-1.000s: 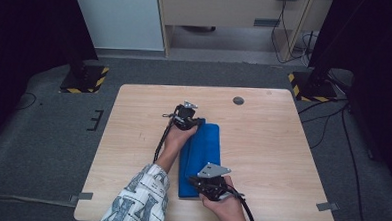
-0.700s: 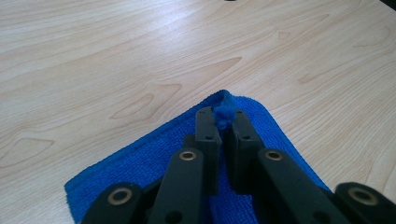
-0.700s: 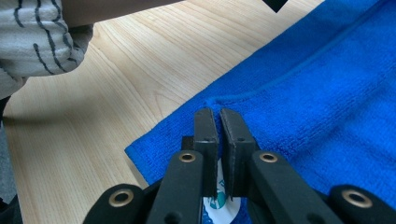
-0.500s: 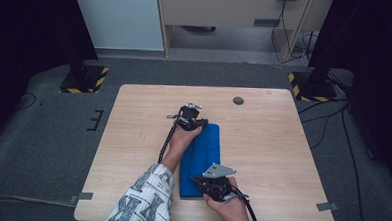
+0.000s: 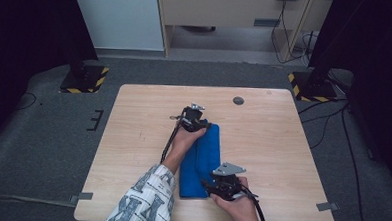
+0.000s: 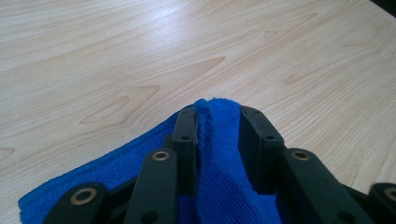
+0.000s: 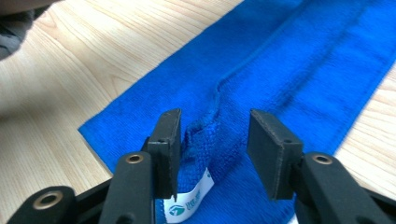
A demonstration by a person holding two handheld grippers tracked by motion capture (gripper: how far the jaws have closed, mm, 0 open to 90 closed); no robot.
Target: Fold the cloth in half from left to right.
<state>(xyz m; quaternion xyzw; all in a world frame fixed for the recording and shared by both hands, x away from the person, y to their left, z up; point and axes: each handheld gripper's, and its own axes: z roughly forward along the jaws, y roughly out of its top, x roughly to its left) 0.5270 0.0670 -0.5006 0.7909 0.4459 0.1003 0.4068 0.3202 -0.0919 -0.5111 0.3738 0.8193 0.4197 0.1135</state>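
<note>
**benchrat:** so where's everything sitting right now?

**foldguy:** blue towel [image 5: 202,161] is folded into a long strip in the middle of the wooden table [image 5: 282,144], running from the centre toward the person's edge. left gripper [image 5: 196,123] is at the far end of it, right gripper [image 5: 219,185] is at the near end, close to the front edge of the table

**benchrat:** are they clamped on it or what?

**foldguy:** nope, both have just been opening. in the left gripper view the jaws stand a bit apart with a pinched-up ridge of the towel [image 6: 219,140] sitting between them. cloth leans on the left pad, the right pad looks just clear of it, so no real squeeze

**benchrat:** and the right one?

**foldguy:** wider gap. right gripper view shows the pads apart on either side of a small raised fold of towel [image 7: 210,135], neither one pressing it. there's a white label [image 7: 189,200] with a green logo poking out of the hem right below the jaws

**benchrat:** anything else on the table?

**foldguy:** small dark round spot [image 5: 238,100] near the far edge, well apart from the towel. left forearm has a patterned sleeve [image 5: 140,200]
</note>
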